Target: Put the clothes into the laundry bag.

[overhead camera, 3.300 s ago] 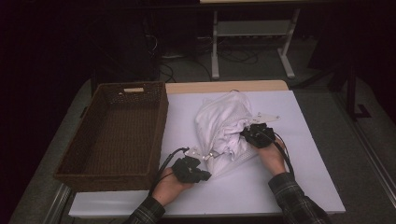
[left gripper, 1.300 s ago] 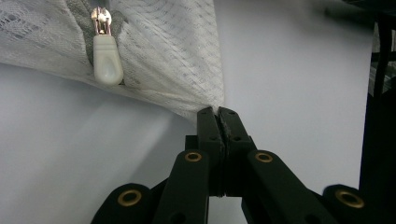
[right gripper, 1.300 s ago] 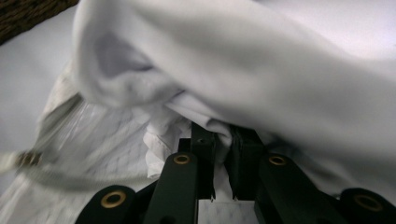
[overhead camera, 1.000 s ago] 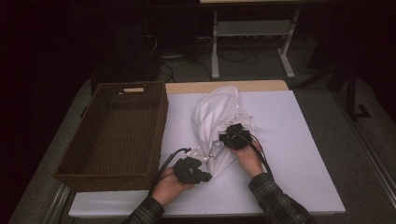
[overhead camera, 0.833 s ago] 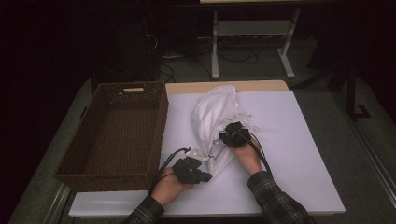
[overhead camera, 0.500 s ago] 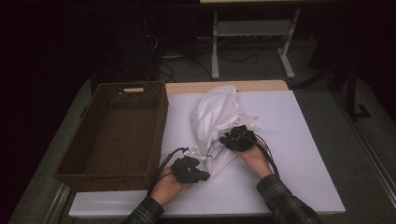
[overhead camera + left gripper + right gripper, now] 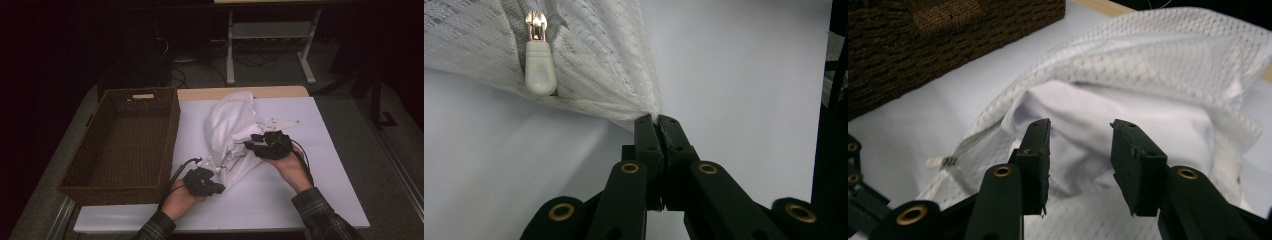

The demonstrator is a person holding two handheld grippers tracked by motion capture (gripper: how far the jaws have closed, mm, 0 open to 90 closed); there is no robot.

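On the white table (image 7: 320, 165), beside basket (image 7: 125, 145): mesh laundry bag (image 7: 227, 125), white cloth (image 7: 1108, 125) inside.
Feel: light, limp, snag-prone.
Left gripper (image 7: 658, 120): clamped on bag corner.
Right gripper (image 7: 1080, 150): jaws just opening, empty, at the mouth.
Hold: hem by zipper pull (image 7: 540, 72).

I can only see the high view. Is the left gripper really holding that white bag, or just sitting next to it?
Observer: Holding it. The left gripper has its jaws shut on a pinch of the mesh bag.
Operator: Is there a zipper?
Observer: Yes, a white zipper pull hangs on the bag, up and left of that pinch.
Operator: What about the other one?
Observer: The right gripper has just been opening its jaws; they stand apart, with white cloth inside the bag's opening beyond them.
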